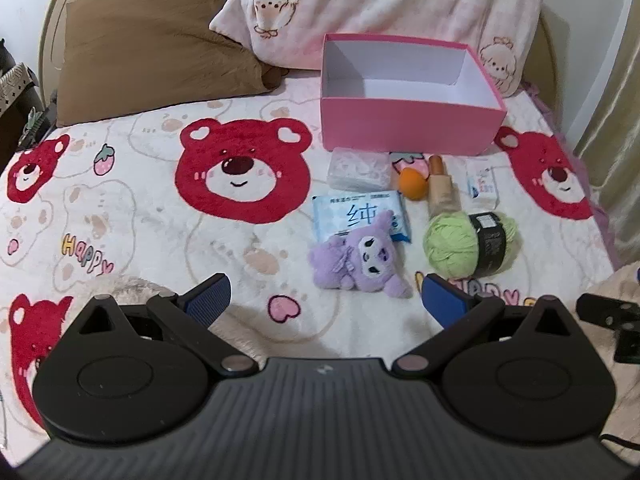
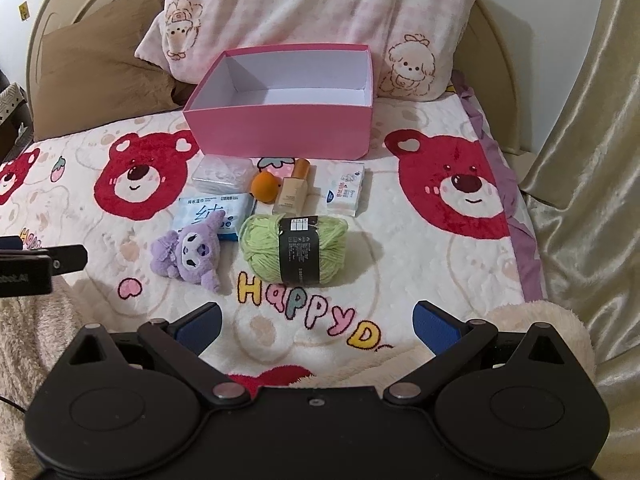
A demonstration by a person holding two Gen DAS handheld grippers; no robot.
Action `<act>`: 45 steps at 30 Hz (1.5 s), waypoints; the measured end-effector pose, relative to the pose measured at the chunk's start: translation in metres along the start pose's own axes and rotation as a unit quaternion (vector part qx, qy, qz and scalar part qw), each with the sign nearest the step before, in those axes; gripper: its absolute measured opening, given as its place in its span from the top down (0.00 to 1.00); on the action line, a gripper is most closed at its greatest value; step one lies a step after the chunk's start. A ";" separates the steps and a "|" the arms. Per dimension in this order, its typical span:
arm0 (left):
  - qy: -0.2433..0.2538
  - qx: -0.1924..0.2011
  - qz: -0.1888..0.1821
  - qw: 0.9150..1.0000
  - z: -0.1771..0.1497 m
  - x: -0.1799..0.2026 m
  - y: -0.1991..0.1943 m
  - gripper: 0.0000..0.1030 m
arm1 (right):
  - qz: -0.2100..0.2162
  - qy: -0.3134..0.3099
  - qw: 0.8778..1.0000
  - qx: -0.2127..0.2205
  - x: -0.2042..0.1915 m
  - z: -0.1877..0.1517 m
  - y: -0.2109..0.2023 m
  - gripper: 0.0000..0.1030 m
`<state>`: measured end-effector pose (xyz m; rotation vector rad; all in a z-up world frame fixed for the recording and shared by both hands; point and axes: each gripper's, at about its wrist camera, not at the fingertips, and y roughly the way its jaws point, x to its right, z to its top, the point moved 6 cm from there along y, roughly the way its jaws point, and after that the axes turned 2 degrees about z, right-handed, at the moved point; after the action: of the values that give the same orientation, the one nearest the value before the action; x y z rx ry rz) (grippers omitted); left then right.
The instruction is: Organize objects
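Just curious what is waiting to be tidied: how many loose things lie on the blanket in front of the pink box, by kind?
Plush toy: 1
Ball of green yarn: 1
Foundation bottle: 1
Orange makeup sponge: 1
Clear plastic case: 1
Wipe or tissue packs: 2
Total: 7; the pink box is empty.

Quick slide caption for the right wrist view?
Open right gripper faces green yarn, purple plush and empty pink box.

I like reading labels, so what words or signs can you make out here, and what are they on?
"HaPPy D": blanket, coloured letters near the right gripper.
"HaPPy": blanket again, beside the left gripper.
"纯": blue wipes pack; its smaller print is unreadable.
Yarn black band: too small.
White packet: blurred.
Bottle: unreadable.
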<state>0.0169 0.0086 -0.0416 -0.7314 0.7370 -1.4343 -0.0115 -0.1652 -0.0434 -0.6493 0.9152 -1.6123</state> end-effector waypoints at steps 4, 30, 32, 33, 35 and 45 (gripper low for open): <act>-0.002 0.005 0.000 1.000 -0.002 0.001 0.000 0.00 | 0.001 0.001 1.000 -0.002 0.001 -0.001 0.001 0.00; 0.034 -0.001 0.022 0.999 -0.005 0.012 -0.002 0.00 | -0.006 0.006 1.000 -0.019 0.011 -0.009 0.015 0.00; 0.023 -0.002 0.011 1.000 -0.006 0.011 -0.004 0.00 | -0.008 0.007 1.000 -0.019 0.013 -0.010 0.016 0.00; 0.017 0.000 0.009 1.000 -0.006 0.010 -0.005 0.00 | -0.007 0.007 1.000 -0.020 0.013 -0.010 0.016 0.00; 0.009 0.005 0.016 1.000 -0.007 0.007 -0.006 0.00 | -0.007 0.009 1.000 -0.019 0.014 -0.010 0.015 0.00; 0.003 0.000 0.006 1.000 -0.011 0.004 -0.004 0.00 | 0.000 -0.002 1.000 -0.002 0.008 -0.008 -0.002 0.00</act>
<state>0.0056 0.0041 -0.0449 -0.7219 0.7445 -1.4253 -0.0202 -0.1710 -0.0467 -0.6557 0.9165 -1.6088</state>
